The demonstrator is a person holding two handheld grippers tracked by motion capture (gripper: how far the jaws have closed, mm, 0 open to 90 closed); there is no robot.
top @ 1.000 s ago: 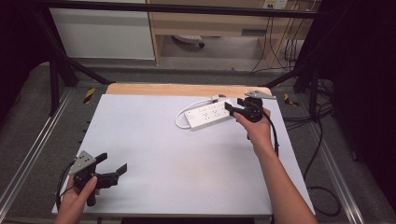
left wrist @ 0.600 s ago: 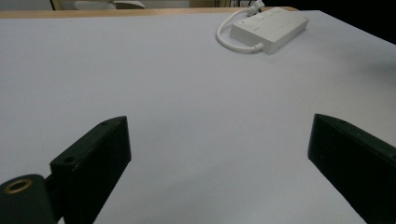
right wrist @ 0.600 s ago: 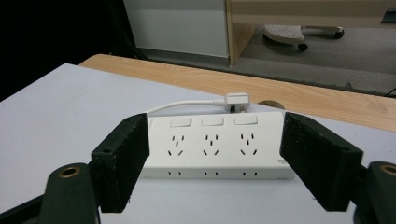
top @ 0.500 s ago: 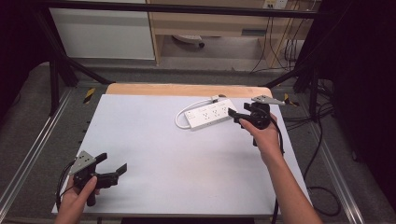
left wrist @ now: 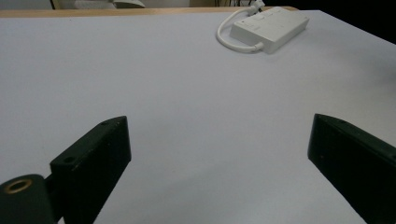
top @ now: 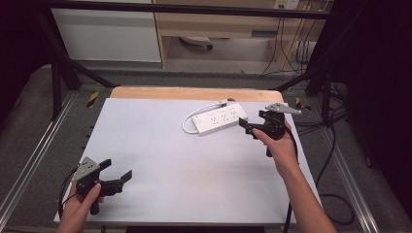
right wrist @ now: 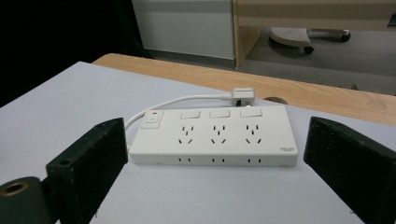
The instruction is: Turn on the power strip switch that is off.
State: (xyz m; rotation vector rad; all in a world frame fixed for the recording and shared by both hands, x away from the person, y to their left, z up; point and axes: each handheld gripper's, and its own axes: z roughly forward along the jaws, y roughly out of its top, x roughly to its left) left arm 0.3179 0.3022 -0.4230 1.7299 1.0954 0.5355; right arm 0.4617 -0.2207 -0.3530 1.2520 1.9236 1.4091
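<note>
White power strip [top: 219, 118] lies flat on the white table top [top: 194, 174], far right part, sockets up, its cord [top: 193, 116] looping off the left end and round the far side to the plug [top: 224, 102] resting just behind the strip. Right gripper [top: 252, 125] now sits just off the strip's right end, near but apart, jaws wide and empty. A second ago the same gripper was right up against that end of the strip; since then its jaws have just been opening and the hand has backed off to the right, nothing between the jaws now. The strip itself looks unmoved across the high views. In the right gripper view the strip [right wrist: 214, 136] lies square ahead of the two black jaws, red-marked switch [right wrist: 151, 120] at its left end, plug [right wrist: 241, 96] at the far side, clear table between jaws and strip.

Left gripper [top: 118, 170] is at the near left corner of the table, well apart from the strip, jaws open and empty, same place as a second ago. Left gripper view has the strip [left wrist: 271, 29] far off at top right.

Reading: looks like a release after placing or nudging the strip, so the strip is likely set where wanted; otherwise the right gripper is lined up for a fresh grab at the right end. Cord is loose, could drag if the strip gets moved
</note>
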